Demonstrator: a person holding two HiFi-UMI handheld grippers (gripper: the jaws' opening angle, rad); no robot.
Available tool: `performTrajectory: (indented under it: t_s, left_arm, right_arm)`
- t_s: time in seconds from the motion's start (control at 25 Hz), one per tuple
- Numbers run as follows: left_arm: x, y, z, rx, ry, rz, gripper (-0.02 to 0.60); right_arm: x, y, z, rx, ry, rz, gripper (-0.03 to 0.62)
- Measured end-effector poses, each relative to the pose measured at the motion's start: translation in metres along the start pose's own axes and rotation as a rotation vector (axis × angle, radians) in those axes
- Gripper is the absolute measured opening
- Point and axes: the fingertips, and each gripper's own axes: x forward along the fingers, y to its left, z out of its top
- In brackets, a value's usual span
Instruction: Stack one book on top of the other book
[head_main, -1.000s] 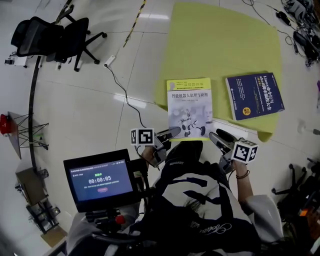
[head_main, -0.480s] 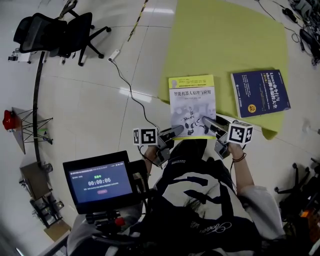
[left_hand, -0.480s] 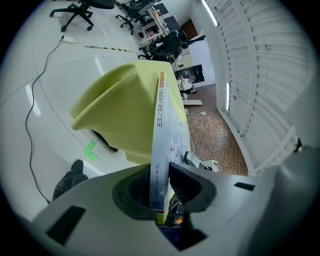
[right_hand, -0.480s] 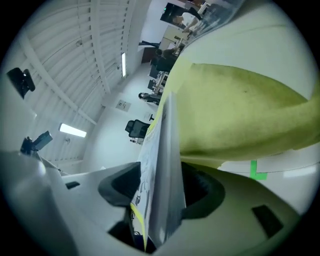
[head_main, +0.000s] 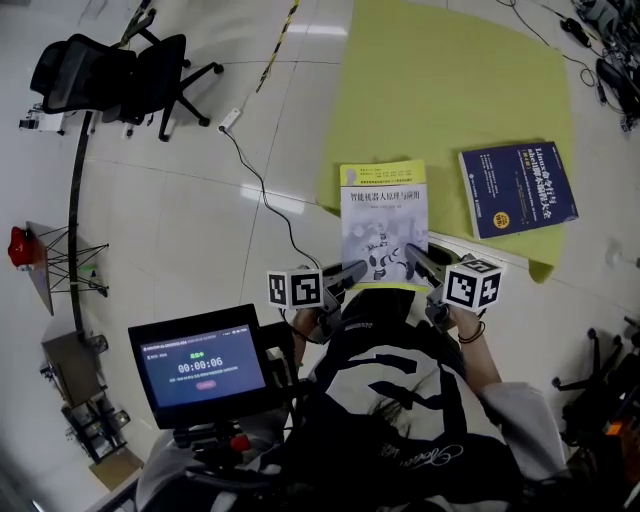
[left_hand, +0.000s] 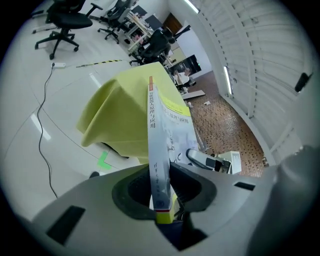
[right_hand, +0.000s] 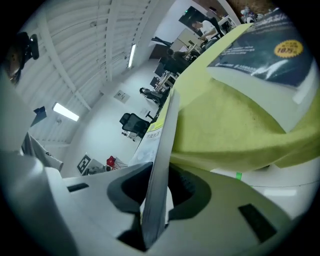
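Head view: a white book (head_main: 384, 225) lies at the near edge of a worktop (head_main: 450, 90) covered in yellow cloth. The left tongs (head_main: 352, 268) hold its near left corner, and the right tongs (head_main: 412, 255) are at its near right corner. A blue book (head_main: 518, 190) lies flat by the worktop's near right corner, apart from the white one.

Left gripper view: the jaws are partly closed. Their pads press both faces of the white book, whose spine runs away from the camera.

Right gripper view: the jaws are closing on the book's opposite edge, which sits between the pads and touches them. The blue book shows beyond, up and to the right.

The lift probably needs both grips firm first. The book should then be kept level, carried right, squared over the blue book and lowered before it is released.
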Motion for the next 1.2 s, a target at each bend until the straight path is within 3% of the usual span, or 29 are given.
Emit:
performTrajectory:
  t_s: [0.2, 0.36, 0.64, 0.8, 0.96, 1.2]
  left_arm:
    - [-0.014, -0.026, -0.001, 0.079, -0.005, 0.005, 0.101]
    - [-0.017, -0.057, 0.012, 0.208, 0.002, -0.009, 0.101]
    - [0.006, -0.125, 0.045, 0.414, 0.029, -0.113, 0.101]
    - [0.050, -0.164, 0.046, 0.492, 0.082, -0.181, 0.101]
    - [0.107, -0.207, 0.033, 0.559, 0.139, -0.202, 0.104]
    - [0.181, -0.244, 0.005, 0.554, 0.175, -0.189, 0.106]
  right_arm:
    - [-0.020, 0.021, 0.010, -0.025, -0.046, -0.004, 0.091]
    - [-0.044, 0.036, 0.027, -0.055, -0.132, -0.026, 0.094]
    - [-0.105, 0.046, 0.077, -0.111, -0.327, -0.121, 0.094]
    - [-0.155, 0.023, 0.095, -0.125, -0.412, -0.221, 0.094]
    - [-0.214, -0.017, 0.105, -0.089, -0.471, -0.295, 0.094]
    - [-0.278, -0.079, 0.111, -0.067, -0.455, -0.355, 0.095]
